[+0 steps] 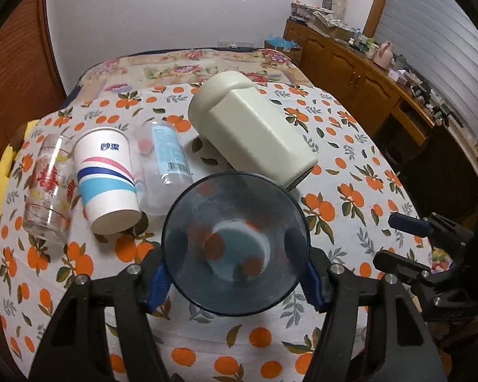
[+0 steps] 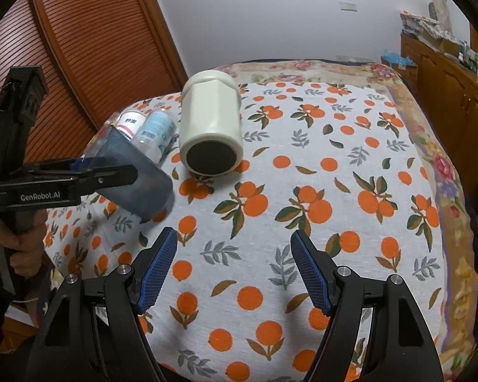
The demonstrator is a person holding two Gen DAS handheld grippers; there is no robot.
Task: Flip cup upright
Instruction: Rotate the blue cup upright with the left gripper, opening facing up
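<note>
My left gripper (image 1: 235, 281) is shut on a dark blue see-through cup (image 1: 235, 242). The cup's open mouth faces the left wrist camera. In the right wrist view the cup (image 2: 140, 175) hangs tilted above the table, its narrow base low and to the right, held by the left gripper (image 2: 111, 172). My right gripper (image 2: 234, 270) is open and empty over the orange-print tablecloth (image 2: 302, 191). It also shows at the right of the left wrist view (image 1: 398, 238).
A large cream jar (image 1: 251, 130) lies on its side behind the cup; its dark base faces the right wrist camera (image 2: 210, 127). A clear bottle (image 1: 165, 162), a paper cup (image 1: 106, 178) and a printed glass (image 1: 49, 187) lie at the left. A wooden cabinet (image 1: 366, 89) stands at the right.
</note>
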